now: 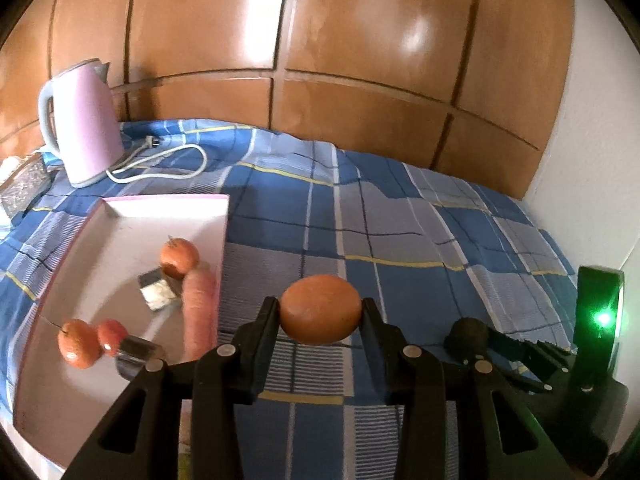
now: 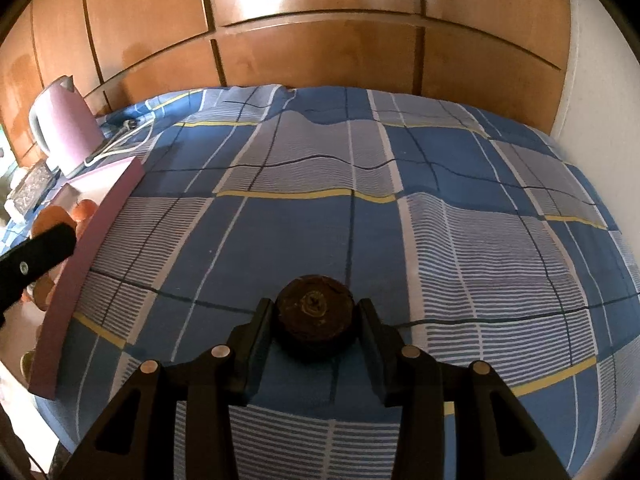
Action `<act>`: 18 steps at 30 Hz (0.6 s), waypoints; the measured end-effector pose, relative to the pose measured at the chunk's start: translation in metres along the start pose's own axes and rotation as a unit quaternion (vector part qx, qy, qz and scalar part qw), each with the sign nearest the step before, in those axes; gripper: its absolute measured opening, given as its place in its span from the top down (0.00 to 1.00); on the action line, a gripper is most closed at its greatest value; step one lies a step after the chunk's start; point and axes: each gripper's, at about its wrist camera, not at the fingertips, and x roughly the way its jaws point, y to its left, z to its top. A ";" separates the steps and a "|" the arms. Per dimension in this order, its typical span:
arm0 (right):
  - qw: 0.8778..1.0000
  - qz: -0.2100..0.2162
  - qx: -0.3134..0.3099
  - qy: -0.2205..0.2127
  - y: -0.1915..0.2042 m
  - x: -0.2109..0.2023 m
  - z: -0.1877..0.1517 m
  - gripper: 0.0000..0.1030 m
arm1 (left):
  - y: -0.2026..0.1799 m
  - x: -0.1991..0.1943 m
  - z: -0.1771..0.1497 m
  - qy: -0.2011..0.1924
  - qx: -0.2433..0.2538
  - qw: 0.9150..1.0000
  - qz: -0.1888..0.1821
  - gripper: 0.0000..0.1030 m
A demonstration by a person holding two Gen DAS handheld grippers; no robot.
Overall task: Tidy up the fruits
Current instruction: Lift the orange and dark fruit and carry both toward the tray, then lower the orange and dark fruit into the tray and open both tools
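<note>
- Fruit sits in both of our tools: our left gripper [image 1: 321,309] pinches an orange fruit [image 1: 321,309] between its two black fingers, one pad against each side of it.
- We hold that orange fruit above the blue checked cloth [image 1: 420,240], just to the right of the pink tray [image 1: 168,208].
- Our right gripper [image 2: 316,316] is closed on a dark round fruit [image 2: 316,312], a brown, rough-skinned ball with a pale stem scar facing the camera; its fingers press on both flanks.
- From the left wrist view we see the same dark round fruit [image 1: 468,338] low on the right, close beside the orange one, with the right tool's black fingers behind it.
- Whether the dark fruit touches the cloth or hangs just clear of it, we cannot tell.
- In the tray lie a small tangerine [image 1: 179,257] with a stem, a long pale orange carrot [image 1: 200,316] touching it, and nearer the front edge another tangerine [image 1: 79,343] beside a small red fruit [image 1: 112,332].
- Two shiny wrapped blocks [image 1: 158,292] also lie in the tray; what they are we cannot tell.
- Behind the tray stands a pink kettle [image 1: 86,124] with its white cord [image 1: 168,164] looped on the cloth.
- A glossy wooden panel wall [image 1: 320,40] rises behind the cloth.
</note>
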 end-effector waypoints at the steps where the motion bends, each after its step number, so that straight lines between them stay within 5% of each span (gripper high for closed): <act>1: 1.000 0.002 0.000 -0.001 0.001 -0.001 0.000 0.59 | 0.004 -0.002 0.002 -0.001 -0.004 1.000 0.002 0.60; 18: 0.995 0.078 -0.052 -0.018 0.055 -0.021 0.010 0.59 | 0.089 -0.037 0.005 -0.023 -0.065 0.995 0.070 0.60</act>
